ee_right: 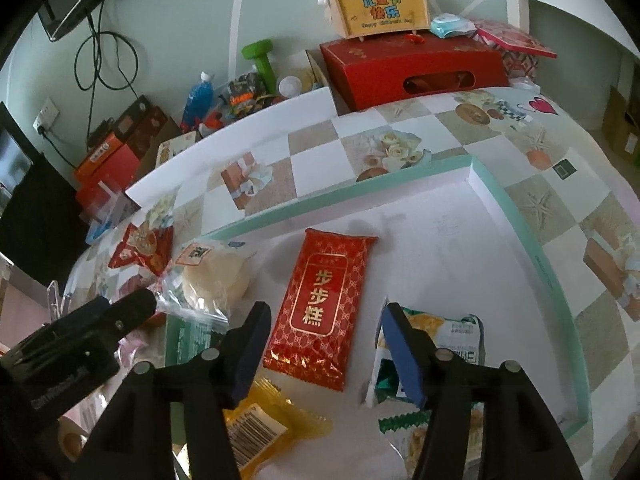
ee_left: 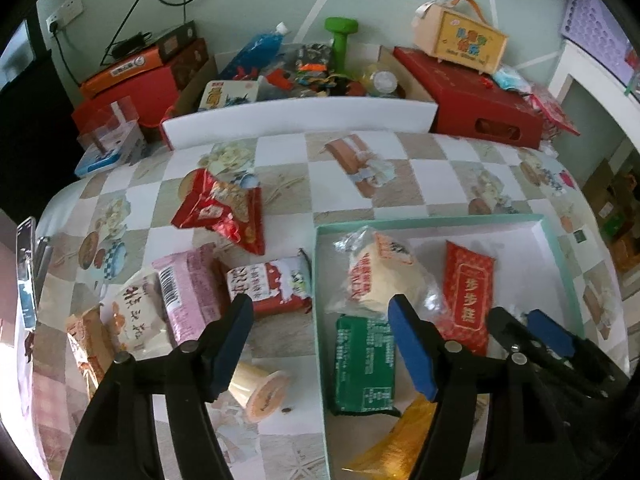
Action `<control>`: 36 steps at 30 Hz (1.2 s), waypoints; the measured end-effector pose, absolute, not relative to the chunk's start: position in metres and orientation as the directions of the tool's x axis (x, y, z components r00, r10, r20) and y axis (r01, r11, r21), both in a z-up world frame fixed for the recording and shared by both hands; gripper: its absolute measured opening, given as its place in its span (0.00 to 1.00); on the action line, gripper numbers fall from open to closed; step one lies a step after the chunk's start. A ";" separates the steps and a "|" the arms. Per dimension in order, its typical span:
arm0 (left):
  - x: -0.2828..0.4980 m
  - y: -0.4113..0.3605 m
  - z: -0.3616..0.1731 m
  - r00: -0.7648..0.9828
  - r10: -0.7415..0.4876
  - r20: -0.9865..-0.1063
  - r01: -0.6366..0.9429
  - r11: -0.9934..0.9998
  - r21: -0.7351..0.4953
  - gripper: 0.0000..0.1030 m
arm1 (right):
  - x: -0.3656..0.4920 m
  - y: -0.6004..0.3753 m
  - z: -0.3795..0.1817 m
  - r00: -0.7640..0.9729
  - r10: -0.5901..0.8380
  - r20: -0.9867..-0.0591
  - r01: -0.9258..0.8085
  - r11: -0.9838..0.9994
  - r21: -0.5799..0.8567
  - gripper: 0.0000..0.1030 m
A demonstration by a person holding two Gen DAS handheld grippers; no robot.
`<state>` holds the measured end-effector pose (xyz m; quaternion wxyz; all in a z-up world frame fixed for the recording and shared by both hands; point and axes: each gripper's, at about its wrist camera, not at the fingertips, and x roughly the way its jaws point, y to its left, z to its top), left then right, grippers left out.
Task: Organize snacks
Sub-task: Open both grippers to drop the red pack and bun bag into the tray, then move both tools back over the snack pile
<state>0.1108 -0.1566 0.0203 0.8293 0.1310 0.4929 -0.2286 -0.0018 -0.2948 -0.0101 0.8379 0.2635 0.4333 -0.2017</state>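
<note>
Both the left gripper (ee_left: 320, 344) and right gripper (ee_right: 324, 344) hang wide apart holding nothing, five snack packets lie inside the mint-rimmed tray (ee_left: 560, 264), and five packets plus one cup (ee_left: 260, 392) sit on the checkered tablecloth (ee_left: 340, 188).

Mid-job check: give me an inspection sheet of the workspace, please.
Surface: table under a checkered floral cloth.
Job's things: mint-rimmed tray holds a red packet, green packet, rice-cracker bag and others; pink packet and more lie outside.
Clutter: red boxes, green dumbbell behind.
Grippers: left tongs and right tongs open, empty.
Cables: black cable at the wall socket.
Surroundings: pale green wall.
</note>
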 end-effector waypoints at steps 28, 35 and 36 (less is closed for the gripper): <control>0.133 -0.099 0.024 0.442 -0.173 -0.881 0.369 0.930 0.003 0.91 | 0.005 -0.271 0.007 0.533 -0.122 -0.838 0.540 0.811 0.226 0.64; 0.143 -0.050 0.042 0.487 -0.146 -0.861 0.281 0.960 -0.004 0.91 | 0.018 -0.243 0.021 0.587 -0.083 -0.805 0.467 0.847 0.253 0.64; 0.144 -0.043 0.043 0.491 -0.140 -0.860 0.267 0.964 -0.005 0.91 | 0.021 -0.236 0.022 0.596 -0.069 -0.800 0.447 0.856 0.259 0.64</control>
